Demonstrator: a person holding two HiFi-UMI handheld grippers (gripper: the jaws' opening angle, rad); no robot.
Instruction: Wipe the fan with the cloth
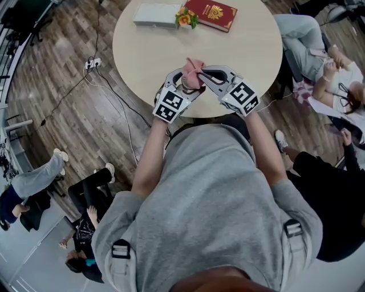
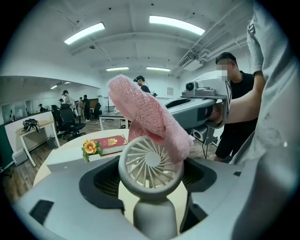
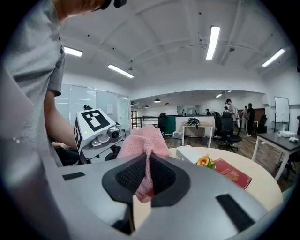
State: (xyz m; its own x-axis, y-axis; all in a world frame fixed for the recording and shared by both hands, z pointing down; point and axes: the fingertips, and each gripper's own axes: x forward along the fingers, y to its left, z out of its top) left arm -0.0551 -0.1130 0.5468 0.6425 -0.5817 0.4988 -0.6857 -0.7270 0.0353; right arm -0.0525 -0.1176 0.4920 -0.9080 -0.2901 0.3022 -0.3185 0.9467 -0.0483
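A small beige handheld fan (image 2: pixel 149 165) stands upright between the jaws of my left gripper (image 2: pixel 152 185), which is shut on its handle. A pink cloth (image 2: pixel 150 119) lies over the fan's top right rim. My right gripper (image 3: pixel 147 180) is shut on that pink cloth (image 3: pixel 146 145), which bunches up above its dark pads. In the head view both grippers meet above the near edge of the round table (image 1: pixel 154 51): left gripper (image 1: pixel 181 86), right gripper (image 1: pixel 210 77), with the cloth (image 1: pixel 193 71) between them. The fan is hidden there.
At the table's far side lie a red book (image 1: pixel 211 12), a small orange flower (image 1: pixel 185 18) and a white box (image 1: pixel 156 14). People sit to the right (image 1: pixel 328 63) and lower left (image 1: pixel 34 188). Cables (image 1: pixel 108 85) cross the wooden floor on the left.
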